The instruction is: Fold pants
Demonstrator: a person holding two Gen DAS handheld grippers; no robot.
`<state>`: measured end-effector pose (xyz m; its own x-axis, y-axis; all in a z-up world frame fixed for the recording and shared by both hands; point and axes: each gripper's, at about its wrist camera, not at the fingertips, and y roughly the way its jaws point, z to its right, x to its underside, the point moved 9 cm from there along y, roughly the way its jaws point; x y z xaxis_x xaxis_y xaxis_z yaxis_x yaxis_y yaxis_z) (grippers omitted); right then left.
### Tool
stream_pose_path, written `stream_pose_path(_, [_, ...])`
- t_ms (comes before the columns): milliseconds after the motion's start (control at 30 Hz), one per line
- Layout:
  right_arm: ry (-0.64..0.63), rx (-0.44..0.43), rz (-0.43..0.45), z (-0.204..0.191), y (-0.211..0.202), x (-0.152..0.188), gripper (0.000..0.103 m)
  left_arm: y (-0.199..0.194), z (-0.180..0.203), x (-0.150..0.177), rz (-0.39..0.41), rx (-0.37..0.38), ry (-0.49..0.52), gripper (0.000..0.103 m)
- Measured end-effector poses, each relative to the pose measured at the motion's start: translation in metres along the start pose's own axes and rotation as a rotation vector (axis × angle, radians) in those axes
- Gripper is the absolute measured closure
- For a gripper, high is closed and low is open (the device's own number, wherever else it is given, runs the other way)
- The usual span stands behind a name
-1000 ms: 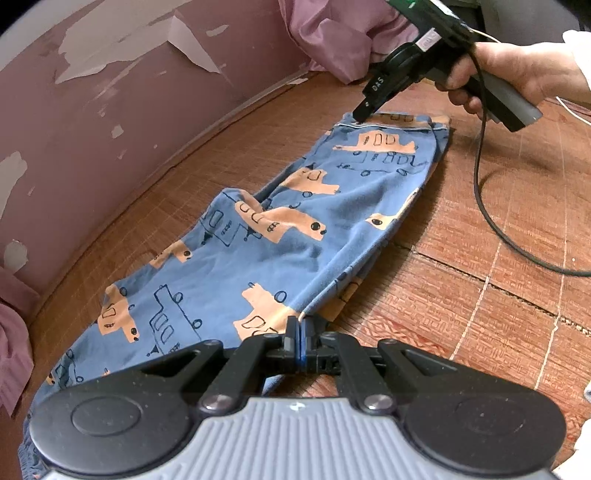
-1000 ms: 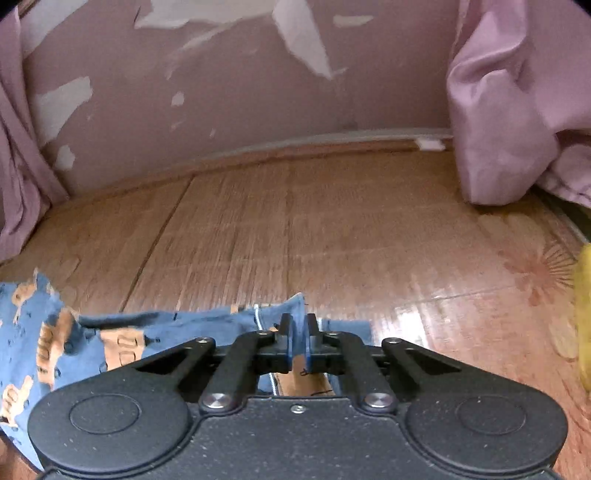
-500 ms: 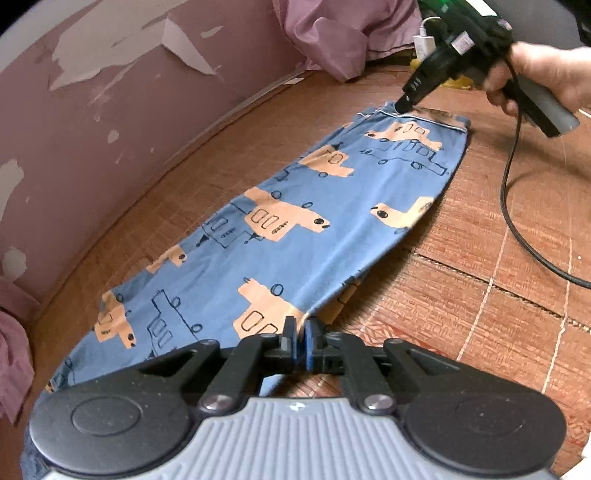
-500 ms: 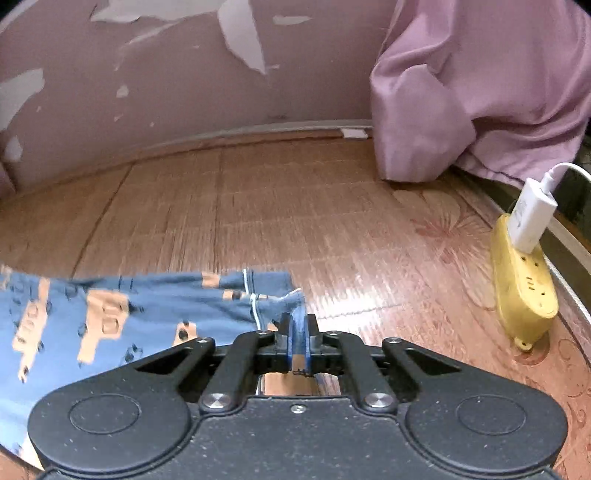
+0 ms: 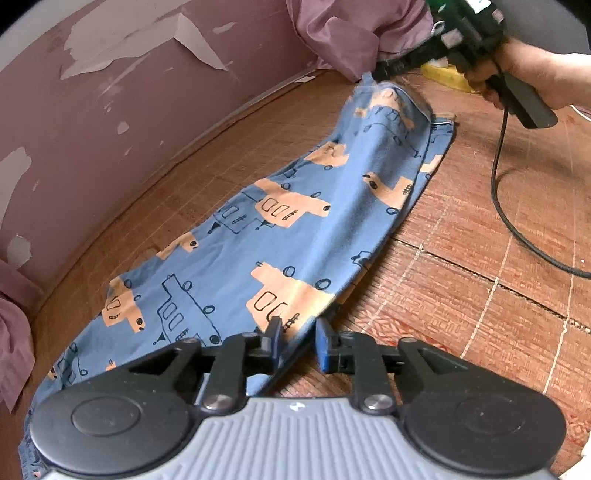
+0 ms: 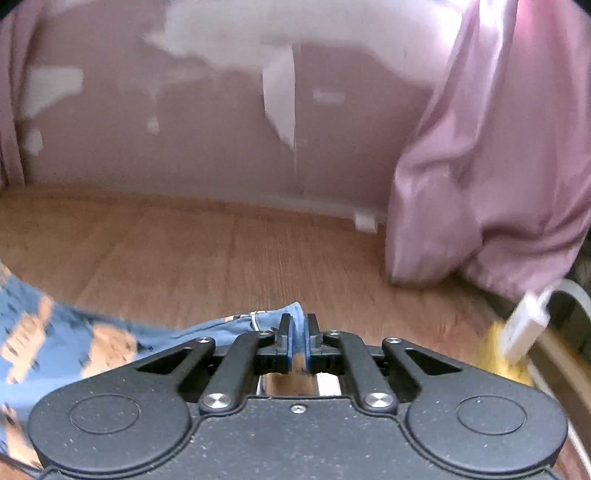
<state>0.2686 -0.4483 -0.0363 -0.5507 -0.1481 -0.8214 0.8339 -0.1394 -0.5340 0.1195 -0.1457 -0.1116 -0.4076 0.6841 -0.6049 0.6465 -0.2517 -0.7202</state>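
Blue pants point(image 5: 280, 236) printed with orange vehicles lie stretched lengthwise over a woven mat. My left gripper point(image 5: 297, 341) is at their near end, jaws apart, with the cloth edge lying loose between the fingers. At the far end my right gripper point(image 5: 380, 70), held by a person's hand point(image 5: 532, 74), has the far edge lifted off the mat. In the right wrist view the right gripper point(image 6: 297, 332) is shut on a fold of the blue pants point(image 6: 74, 343), which trail off to the left.
A peeling pink wall point(image 5: 110, 92) runs along the left. Pink fabric point(image 5: 351, 33) is heaped at the far end, also point(image 6: 498, 166). A yellow power strip point(image 6: 506, 354) with a white plug sits to the right. A black cable point(image 5: 506, 218) crosses the mat point(image 5: 480, 314).
My left gripper has opened and let go of the near end of the pants. The right gripper has lifted the far edge up off the mat.
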Motion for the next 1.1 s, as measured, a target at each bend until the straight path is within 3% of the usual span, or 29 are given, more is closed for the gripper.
stream_pose_path(67, [0.011, 0.004, -0.085, 0.005, 0.015, 0.016, 0.095, 0.000, 0.000, -0.002, 0.000, -0.004, 0.004, 0.075])
stream_pose_path(133, [0.054, -0.002, -0.106, 0.013, 0.018, 0.021, 0.081, 0.000, -0.001, -0.003, -0.002, -0.001, -0.003, 0.066])
stream_pose_path(300, [0.105, -0.003, -0.109, 0.028, -0.016, 0.020, 0.048, -0.006, -0.012, -0.006, 0.007, 0.030, -0.059, 0.055])
stream_pose_path(400, [0.157, -0.011, -0.159, 0.036, -0.034, 0.028, 0.047, -0.013, -0.024, -0.016, 0.040, 0.083, -0.061, 0.046])
stream_pose_path(500, [0.190, -0.046, -0.198, 0.038, -0.045, 0.039, 0.047, -0.003, -0.044, -0.035, 0.039, 0.080, -0.061, 0.044])
stream_pose_path(667, [0.154, -0.070, -0.199, 0.044, -0.053, 0.049, 0.043, 0.024, -0.071, -0.079, 0.068, 0.084, -0.181, 0.036])
stream_pose_path(733, [0.149, -0.130, -0.184, 0.045, -0.053, 0.050, 0.043, 0.027, -0.061, -0.092, 0.103, 0.119, -0.175, 0.028])
stream_pose_path(800, [0.147, -0.222, -0.168, 0.043, -0.051, 0.051, 0.043, 0.026, -0.039, -0.101, 0.144, 0.174, -0.132, 0.028])
stream_pose_path(967, [0.129, -0.362, -0.134, 0.034, -0.034, 0.046, 0.046, 0.020, 0.034, -0.109, 0.219, 0.295, 0.109, 0.028])
stream_pose_path(1067, [0.201, -0.435, -0.128, 0.033, -0.027, 0.040, 0.072, 0.029, 0.067, -0.114, 0.207, 0.331, 0.221, 0.040])
stream_pose_path(1100, [0.209, -0.449, -0.127, 0.032, -0.028, 0.039, 0.084, 0.033, 0.071, -0.116, 0.199, 0.339, 0.236, 0.049])
